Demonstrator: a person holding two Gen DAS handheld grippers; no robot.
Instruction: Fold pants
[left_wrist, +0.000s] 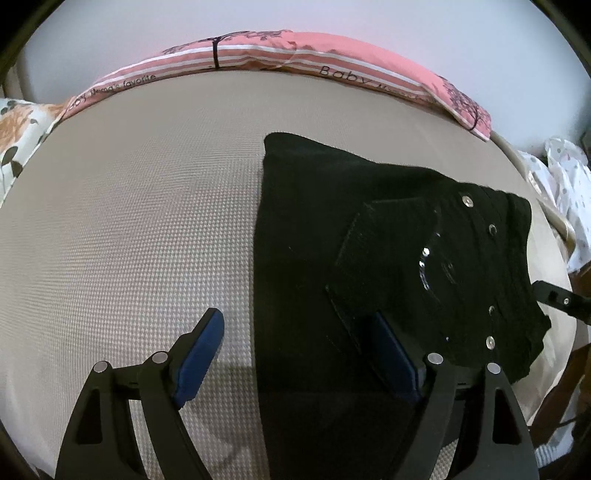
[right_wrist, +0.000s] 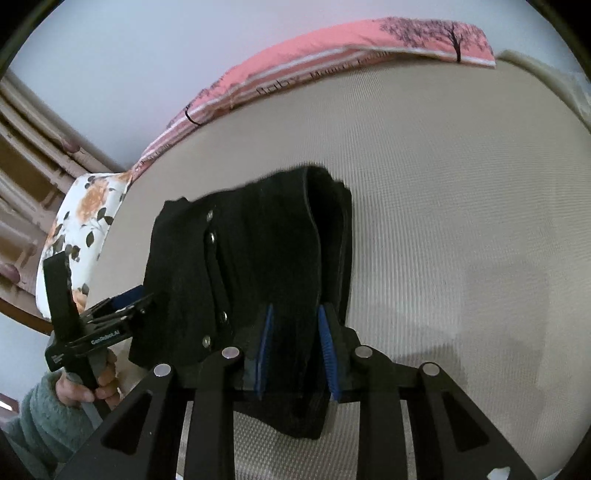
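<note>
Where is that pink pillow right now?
The pink pillow lies along the bed's far edge against the wall, beyond the black pants, beside a floral pillow.

"Baby" on pink pillow (left_wrist: 332, 62), "GenRobot.AI" on left claw (right_wrist: 129, 299)

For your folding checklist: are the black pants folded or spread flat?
Folded: the pants form a compact stack with layered edges on the bed; no full legs are stretched out.

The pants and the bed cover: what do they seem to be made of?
The pants look like thick black matte woven cloth, perhaps denim or corduroy; the weave is too dark to tell. Shiny metal snaps sit on them. The bed cover looks like beige fabric with a fine waffle-like grid texture and a slight sheen.
</note>
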